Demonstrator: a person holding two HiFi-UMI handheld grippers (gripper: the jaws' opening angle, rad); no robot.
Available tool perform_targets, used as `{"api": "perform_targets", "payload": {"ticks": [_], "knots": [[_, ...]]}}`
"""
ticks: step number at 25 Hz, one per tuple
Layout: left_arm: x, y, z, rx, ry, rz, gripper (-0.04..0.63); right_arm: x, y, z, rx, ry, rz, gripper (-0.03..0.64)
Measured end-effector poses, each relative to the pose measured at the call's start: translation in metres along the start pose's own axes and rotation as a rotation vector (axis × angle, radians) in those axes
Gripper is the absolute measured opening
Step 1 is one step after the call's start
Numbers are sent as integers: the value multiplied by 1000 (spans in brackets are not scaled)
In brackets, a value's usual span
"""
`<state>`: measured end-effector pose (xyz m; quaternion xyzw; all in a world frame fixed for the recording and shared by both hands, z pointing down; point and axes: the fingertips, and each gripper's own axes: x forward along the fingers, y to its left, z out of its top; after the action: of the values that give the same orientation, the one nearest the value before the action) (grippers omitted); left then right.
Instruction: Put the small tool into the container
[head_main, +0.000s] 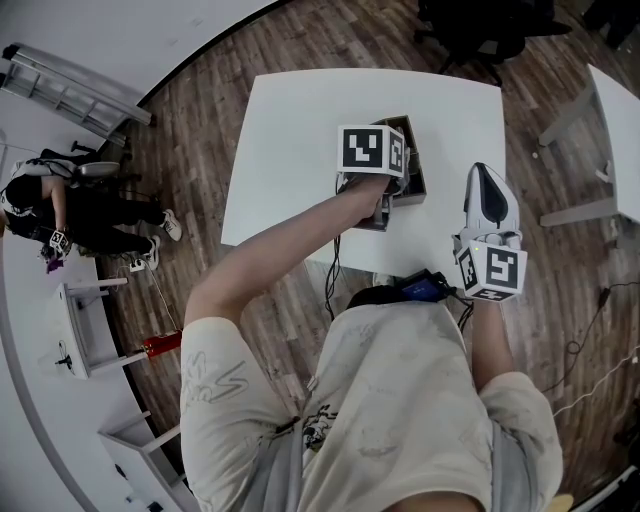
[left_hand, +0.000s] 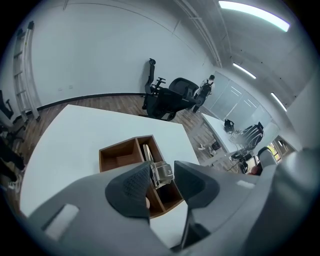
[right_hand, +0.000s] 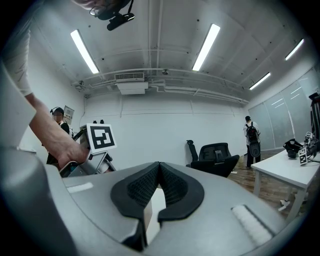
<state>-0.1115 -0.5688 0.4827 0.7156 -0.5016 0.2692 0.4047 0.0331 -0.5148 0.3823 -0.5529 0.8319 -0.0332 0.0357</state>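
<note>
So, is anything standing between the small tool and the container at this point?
Nothing visible does. The small tool already lies inside the container, in its right-hand compartment as the left gripper view shows it. The left gripper hangs over it with jaws apart, not pressing on it.

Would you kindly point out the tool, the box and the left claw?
tool (left_hand: 161, 173): left gripper view, on its metal head.
box (left_hand: 119, 159): left gripper view, on the left compartment's bare floor.
left claw (left_hand: 164, 186): left gripper view, midway between its open pads.
</note>
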Motion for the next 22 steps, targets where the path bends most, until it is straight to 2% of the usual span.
{"api": "perform_targets", "payload": {"ticks": [4,9,17,22], "knots": [[-12,-3,10,35,-46,17,165,0,4,3,-1,2,7,5],[-20,-1,21,90,-130,65,104,0,4,-1,-2,1,7,5],[-35,1,37,115,-212,120,24,2,3,5,-5,6,5,5],[-38,1,44,130,-243,131,18,3,2,7,-6,7,1,5]]}}
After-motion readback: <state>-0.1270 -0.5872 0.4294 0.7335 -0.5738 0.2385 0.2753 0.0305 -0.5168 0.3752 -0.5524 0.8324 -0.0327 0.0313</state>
